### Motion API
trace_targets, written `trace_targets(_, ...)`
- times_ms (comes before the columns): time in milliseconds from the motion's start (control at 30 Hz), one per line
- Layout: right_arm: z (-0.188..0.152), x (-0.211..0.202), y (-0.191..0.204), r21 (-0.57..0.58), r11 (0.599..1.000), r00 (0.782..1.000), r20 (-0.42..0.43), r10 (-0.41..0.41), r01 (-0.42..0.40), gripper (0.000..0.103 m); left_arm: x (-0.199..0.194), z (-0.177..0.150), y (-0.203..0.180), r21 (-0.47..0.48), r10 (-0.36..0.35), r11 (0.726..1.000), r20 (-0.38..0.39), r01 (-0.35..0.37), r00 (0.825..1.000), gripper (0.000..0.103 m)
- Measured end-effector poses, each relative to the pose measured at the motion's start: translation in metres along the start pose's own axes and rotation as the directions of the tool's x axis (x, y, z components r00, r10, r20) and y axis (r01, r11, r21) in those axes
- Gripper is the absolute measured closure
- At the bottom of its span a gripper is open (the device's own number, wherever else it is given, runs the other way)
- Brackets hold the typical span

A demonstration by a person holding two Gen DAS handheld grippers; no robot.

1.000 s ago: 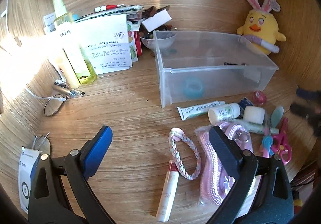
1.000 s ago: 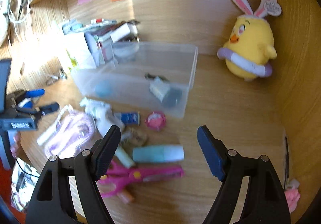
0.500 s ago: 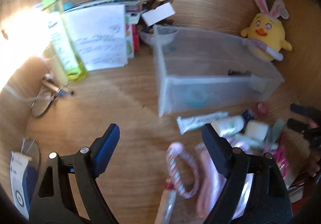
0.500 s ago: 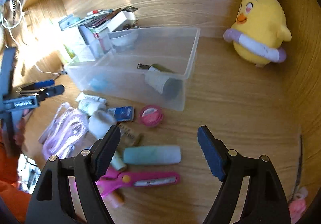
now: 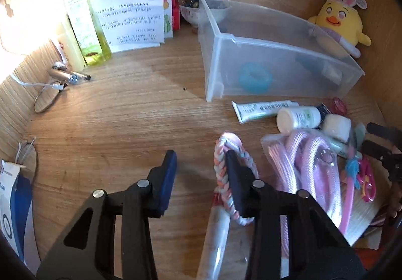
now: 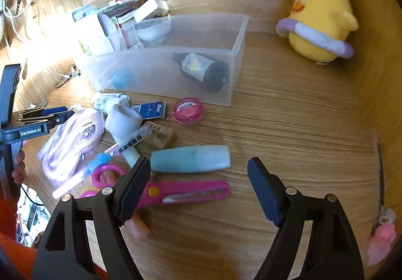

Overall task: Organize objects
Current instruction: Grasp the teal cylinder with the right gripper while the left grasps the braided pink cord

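A clear plastic bin (image 5: 263,29) (image 6: 236,36) sits on the wooden desk, holding a blue ring (image 5: 255,77) and a dark bottle (image 6: 203,71). My left gripper (image 5: 201,169) is open but narrowed, low over the desk; its right finger lies across a braided cord loop (image 5: 223,154), beside a white tube (image 5: 216,234) and a bagged pink rope (image 5: 314,162). My right gripper (image 6: 198,179) is open and empty above a teal tube (image 6: 191,159) and pink scissors (image 6: 181,193).
A toothpaste tube (image 5: 261,109), a small white bottle (image 5: 299,116), a pink round pot (image 6: 188,110) and a blue card (image 6: 150,110) lie before the bin. A yellow chick plush (image 6: 319,18) sits back right. Bottles (image 5: 83,18) and papers (image 5: 130,8) stand back left.
My left gripper has dropped and moved right onto the braided cord, and its jaws have narrowed. My right gripper has come lower and closer to the teal tube and scissors.
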State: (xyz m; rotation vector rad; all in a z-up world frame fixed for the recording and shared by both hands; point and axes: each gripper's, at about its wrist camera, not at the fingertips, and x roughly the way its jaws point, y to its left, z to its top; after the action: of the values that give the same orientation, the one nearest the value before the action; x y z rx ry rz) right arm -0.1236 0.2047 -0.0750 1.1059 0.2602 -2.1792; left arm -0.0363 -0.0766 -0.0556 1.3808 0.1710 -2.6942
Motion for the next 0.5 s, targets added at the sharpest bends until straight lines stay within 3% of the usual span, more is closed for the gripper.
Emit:
trace_targets(133,0.004,0.013,0.005,-0.016,1.0,0.999,-0.038,0.012,-0.013,0.026,0.004,0.001,-0.001,0.019,0.009,1.0,0.019,-0.009,1.0,0.073)
trace_targets(300,0.001,0.017,0.011,-0.06,0.998,0.999,-0.042,-0.01,0.008,0.032,0.009,0.004,-0.002,0.035,-0.012,0.999,0.022,0.011,1.0,0.095)
trace_targets(500,0.0,0.018,0.008,-0.041,0.999,0.999,-0.028,-0.032,0.031,0.032,0.002,0.012,-0.004,0.035,-0.031,0.999,0.058,0.029,0.998,0.098)
